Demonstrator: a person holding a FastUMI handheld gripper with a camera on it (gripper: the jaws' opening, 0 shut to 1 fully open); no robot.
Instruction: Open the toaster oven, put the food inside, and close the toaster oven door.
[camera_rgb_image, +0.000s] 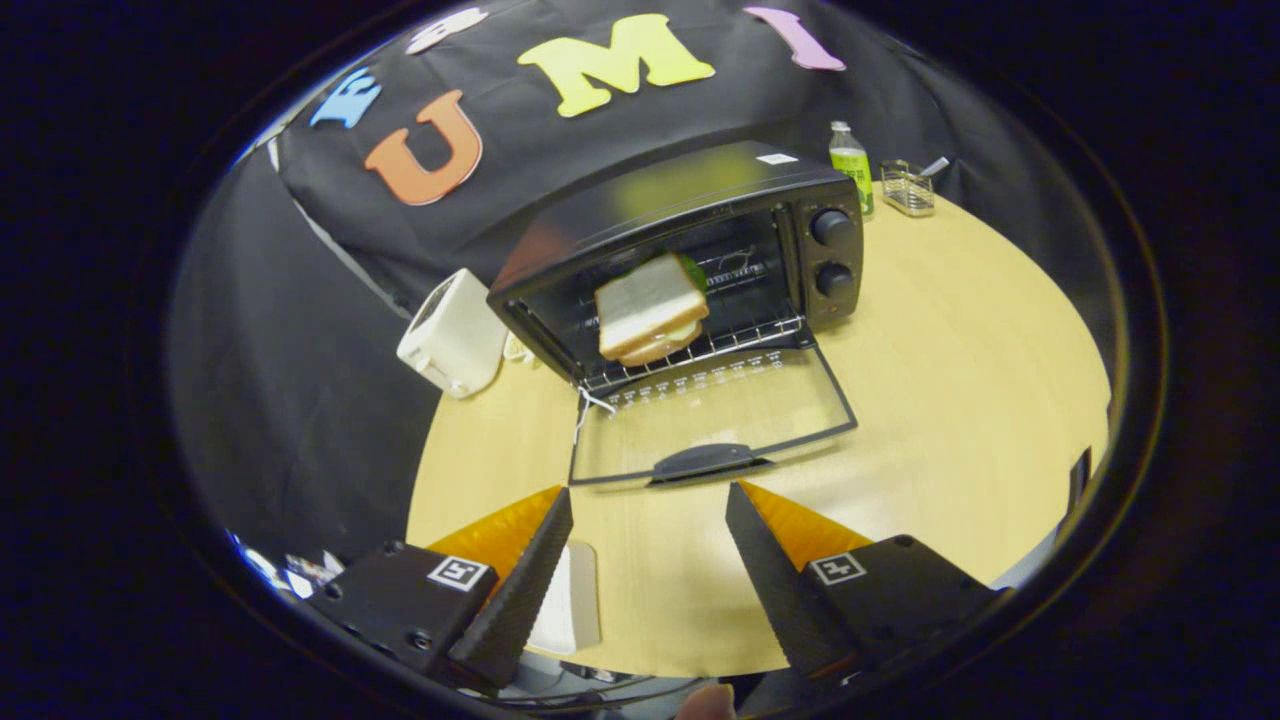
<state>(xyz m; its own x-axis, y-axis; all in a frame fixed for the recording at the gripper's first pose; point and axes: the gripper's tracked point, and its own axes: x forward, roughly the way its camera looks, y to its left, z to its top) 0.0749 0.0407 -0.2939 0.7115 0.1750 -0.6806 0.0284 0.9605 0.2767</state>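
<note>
Gripper (648, 500) fingers spread wide, empty, above table (950, 330). Toaster oven (690, 255) beyond fingers, door (715, 420) dropped flat, handle just ahead of fingertips. Sandwich (650, 308) inside on wire rack. White toaster (452, 335) beside oven; bottle (851, 160), clear container (908, 188) behind.

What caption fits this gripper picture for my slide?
Sandwich sits on the rack of the toaster oven, door down, open gripper empty just before its handle.

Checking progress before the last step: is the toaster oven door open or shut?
Open. The glass door lies folded down on the table, the sandwich sits on the rack inside, and the tongs are open, just short of its handle.
</note>
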